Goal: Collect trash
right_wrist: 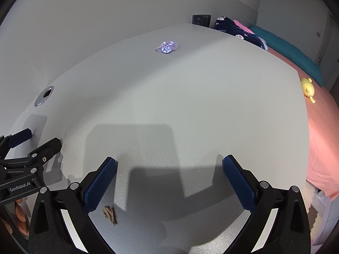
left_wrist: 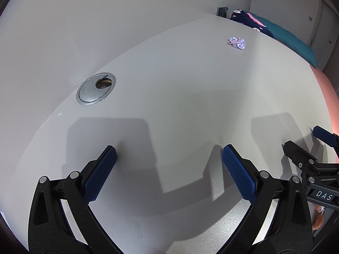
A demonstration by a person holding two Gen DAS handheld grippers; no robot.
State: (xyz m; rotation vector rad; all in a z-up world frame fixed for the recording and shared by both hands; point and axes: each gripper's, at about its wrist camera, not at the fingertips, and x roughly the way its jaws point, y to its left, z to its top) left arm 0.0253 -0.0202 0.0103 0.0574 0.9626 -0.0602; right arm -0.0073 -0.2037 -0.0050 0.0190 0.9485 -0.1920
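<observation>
Both tools, left (left_wrist: pixel 169 169) and right (right_wrist: pixel 169 180), gape wide and empty over the counter (right_wrist: pixel 190 105). A crumpled wrapper (right_wrist: pixel 167 47) lies far off; a brown scrap (right_wrist: pixel 109 212) (thin, flat) by the right tool's left finger could slip the pads.

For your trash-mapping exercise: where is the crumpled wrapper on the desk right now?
The wrapper lies alone at the desk's far end, beyond both open claws, right of the grommet.
</observation>
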